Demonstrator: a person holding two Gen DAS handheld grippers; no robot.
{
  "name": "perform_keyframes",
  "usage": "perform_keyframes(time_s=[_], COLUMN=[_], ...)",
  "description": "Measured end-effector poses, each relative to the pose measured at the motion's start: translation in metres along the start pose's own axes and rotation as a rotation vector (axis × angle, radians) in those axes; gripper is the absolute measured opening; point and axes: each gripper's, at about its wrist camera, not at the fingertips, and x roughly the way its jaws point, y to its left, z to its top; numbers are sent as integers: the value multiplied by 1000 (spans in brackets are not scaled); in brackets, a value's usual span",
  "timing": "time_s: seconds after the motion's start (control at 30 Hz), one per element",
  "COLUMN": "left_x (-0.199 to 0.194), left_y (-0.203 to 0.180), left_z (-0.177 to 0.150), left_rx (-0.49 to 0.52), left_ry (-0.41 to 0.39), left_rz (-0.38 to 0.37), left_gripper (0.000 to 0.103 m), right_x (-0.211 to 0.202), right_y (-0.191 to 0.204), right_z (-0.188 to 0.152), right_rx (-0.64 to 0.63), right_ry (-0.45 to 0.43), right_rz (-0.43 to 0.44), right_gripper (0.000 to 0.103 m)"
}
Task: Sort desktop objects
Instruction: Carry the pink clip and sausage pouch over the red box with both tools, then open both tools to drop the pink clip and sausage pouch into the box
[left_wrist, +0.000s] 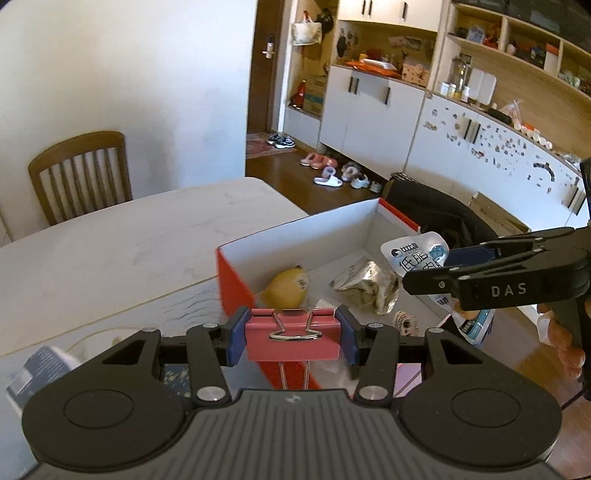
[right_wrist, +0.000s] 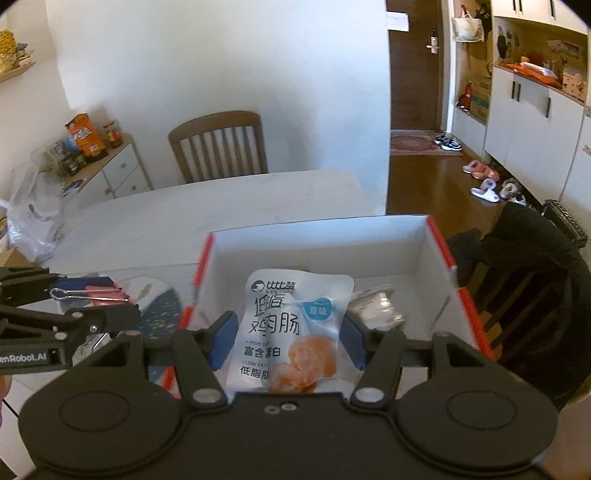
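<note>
My left gripper (left_wrist: 293, 336) is shut on a pink binder clip (left_wrist: 291, 343), held just over the near left corner of a red box with a white inside (left_wrist: 295, 236). In the box lie a yellow toy (left_wrist: 286, 291), a crumpled silver packet (left_wrist: 365, 286) and a small striped toy (left_wrist: 406, 323). My right gripper (right_wrist: 288, 339) is shut on a white snack pouch (right_wrist: 291, 325) above the box's near side (right_wrist: 369, 236). Each gripper shows in the other's view: the right gripper (left_wrist: 432, 269) with the pouch (left_wrist: 415, 254), the left gripper (right_wrist: 118, 301) with the clip (right_wrist: 99, 295).
The box sits at the right end of a pale table (right_wrist: 221, 206). A blue patterned flat item (right_wrist: 162, 314) lies left of the box. A wooden chair (right_wrist: 219, 144) stands behind the table, a dark-draped chair (right_wrist: 535, 258) to the right, a plastic bag (right_wrist: 33, 214) far left.
</note>
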Motion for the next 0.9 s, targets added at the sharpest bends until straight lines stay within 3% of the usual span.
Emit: perform_keyframes(time_s=[0.47, 0.9], left_x=[65, 122], left_y=[-46, -59], left_z=[18, 17], left_rx=[84, 131], left_ry=[102, 238], left_rz=[-24, -5], left_gripper=[49, 49], right_x=[43, 94], right_y=[-53, -62], right_z=[8, 2], right_rx=[34, 30], right_ry=[49, 130], right_rz=[-43, -60], right_gripper=[60, 60])
